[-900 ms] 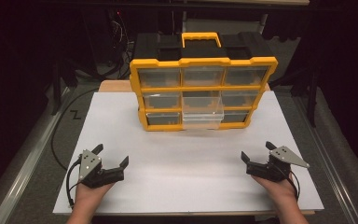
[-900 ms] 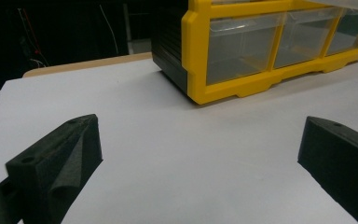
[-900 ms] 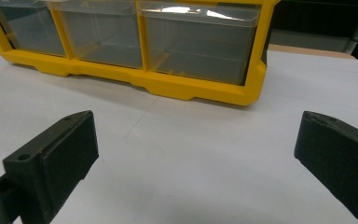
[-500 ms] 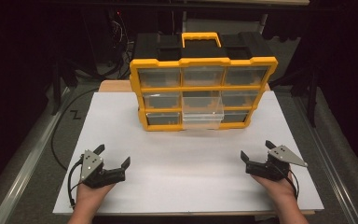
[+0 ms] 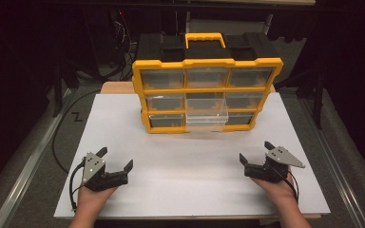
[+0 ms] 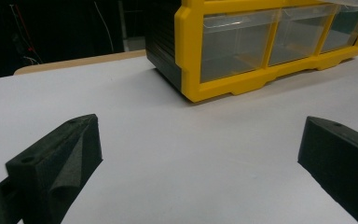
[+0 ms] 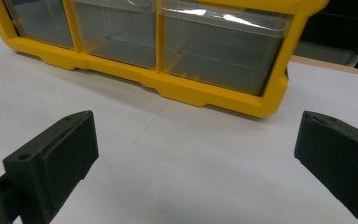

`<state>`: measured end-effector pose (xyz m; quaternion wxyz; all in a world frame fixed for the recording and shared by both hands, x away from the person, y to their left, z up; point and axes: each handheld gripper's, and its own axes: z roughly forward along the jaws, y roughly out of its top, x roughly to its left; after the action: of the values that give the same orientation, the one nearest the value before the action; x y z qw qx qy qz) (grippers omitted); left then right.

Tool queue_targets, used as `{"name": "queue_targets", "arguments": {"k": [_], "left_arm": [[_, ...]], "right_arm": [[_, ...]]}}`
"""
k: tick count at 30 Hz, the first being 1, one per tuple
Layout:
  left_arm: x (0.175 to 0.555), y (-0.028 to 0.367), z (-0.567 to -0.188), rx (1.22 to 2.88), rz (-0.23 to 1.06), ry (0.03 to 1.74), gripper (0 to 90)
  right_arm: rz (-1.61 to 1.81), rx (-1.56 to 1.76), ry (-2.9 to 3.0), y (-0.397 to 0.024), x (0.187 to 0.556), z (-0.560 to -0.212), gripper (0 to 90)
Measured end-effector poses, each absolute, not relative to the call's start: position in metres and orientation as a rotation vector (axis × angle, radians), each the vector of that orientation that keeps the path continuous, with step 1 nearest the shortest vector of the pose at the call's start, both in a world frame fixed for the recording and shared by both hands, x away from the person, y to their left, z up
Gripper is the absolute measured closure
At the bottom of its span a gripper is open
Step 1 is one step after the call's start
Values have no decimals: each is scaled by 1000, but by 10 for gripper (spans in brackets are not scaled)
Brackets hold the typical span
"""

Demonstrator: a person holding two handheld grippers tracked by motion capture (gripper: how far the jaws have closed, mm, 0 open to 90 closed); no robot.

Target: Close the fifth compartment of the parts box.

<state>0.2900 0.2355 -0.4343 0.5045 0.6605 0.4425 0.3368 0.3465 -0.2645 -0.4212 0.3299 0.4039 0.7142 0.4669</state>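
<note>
The yellow drawer organizer (image 5: 207,95) is standing upright at the far middle of the white table surface (image 5: 190,175), its front of nine clear drawers facing the person. The bottom middle drawer (image 5: 207,119) is sticking out a little from the frame, while the other drawers are sitting flush. A yellow carry handle (image 5: 205,39) is rising from the organizer's black top. Whether anything is lying inside the drawers is hard to make out through the cloudy plastic; they are looking empty.

Well apart from the organizer, near the person's edge of the table, the left gripper (image 5: 116,161) is resting low over the white surface in the person's left hand (image 5: 89,199), its jaws spread wide with nothing between them. In the left gripper view its two black pads (image 6: 56,163) are framing bare white surface, with the organizer's left corner ahead.

The right gripper (image 5: 255,157) is sitting at the opposite side in the person's right hand (image 5: 280,190), jaws likewise gaping wide and empty. In the right gripper view the organizer's lower right drawers (image 7: 219,46) are lying ahead of it, not touching.

A black cable (image 5: 57,137) is curving along the floor to the left of the table.
</note>
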Motion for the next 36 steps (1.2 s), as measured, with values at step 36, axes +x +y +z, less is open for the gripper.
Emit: {"name": "queue_targets", "arguments": {"k": [36], "left_arm": [[289, 233, -434, 1597, 820, 1049, 2]], "right_arm": [[1306, 936, 1961, -199, 343, -420, 13]]}}
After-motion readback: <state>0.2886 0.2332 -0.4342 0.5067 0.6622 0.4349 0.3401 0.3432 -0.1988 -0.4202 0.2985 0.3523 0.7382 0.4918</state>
